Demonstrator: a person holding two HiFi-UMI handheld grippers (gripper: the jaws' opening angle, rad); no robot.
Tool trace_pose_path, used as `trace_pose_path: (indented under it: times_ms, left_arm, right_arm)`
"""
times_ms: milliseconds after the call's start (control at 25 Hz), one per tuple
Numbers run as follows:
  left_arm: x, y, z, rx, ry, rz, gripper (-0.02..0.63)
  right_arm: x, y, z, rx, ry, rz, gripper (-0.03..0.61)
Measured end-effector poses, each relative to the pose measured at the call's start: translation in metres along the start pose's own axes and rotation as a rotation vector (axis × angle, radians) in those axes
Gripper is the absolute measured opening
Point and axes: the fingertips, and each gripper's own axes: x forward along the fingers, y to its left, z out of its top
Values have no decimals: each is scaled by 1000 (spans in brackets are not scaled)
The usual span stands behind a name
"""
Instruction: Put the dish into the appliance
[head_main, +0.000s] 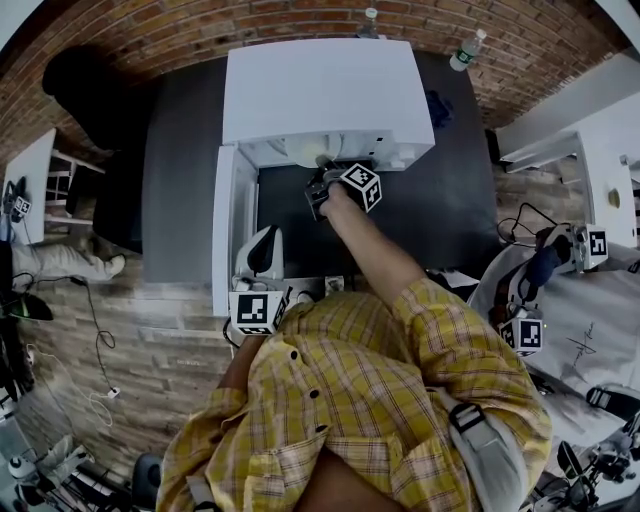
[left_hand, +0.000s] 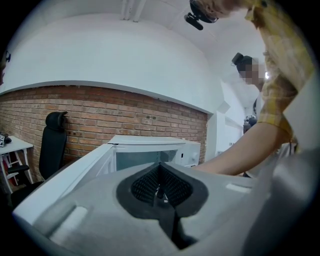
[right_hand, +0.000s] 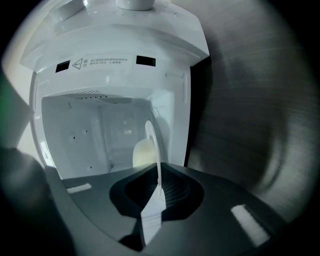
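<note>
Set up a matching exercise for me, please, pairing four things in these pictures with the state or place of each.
Things
1. left tool
2. right tool
3. microwave door
4. black office chair

States or places
A. swung open
B. shut on the dish
C. beside the brick wall
D. shut, with nothing in it

Pairs: 1-D, 2-B, 3-A, 4-C
</note>
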Motion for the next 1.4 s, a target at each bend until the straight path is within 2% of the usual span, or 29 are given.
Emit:
trace_pose_path:
  times_ms: [400, 600, 840, 1160, 1280, 1400]
  left_arm:
    - [6, 3, -1, -17, 5, 0, 0]
    - [9, 3, -5, -26, 12, -1, 0]
    - [15, -1, -3, -23, 9, -8, 0]
    - [7, -5, 0, -22, 15, -25, 0]
    - [7, -8, 1, -20, 13, -33, 0]
    - [6, -13, 0, -16, 11, -44, 0]
  right_arm:
    - [9, 1, 1, -29, 9, -42, 12]
    - [11, 0, 3, -28, 18, -34, 15]
    - [10, 1, 4, -58, 40, -32, 63]
    - [-5, -2, -5, -79, 54, -35, 81]
    - [-12, 2, -7, -118, 67, -23, 78]
    - [-23, 5, -10, -180, 86, -12, 49]
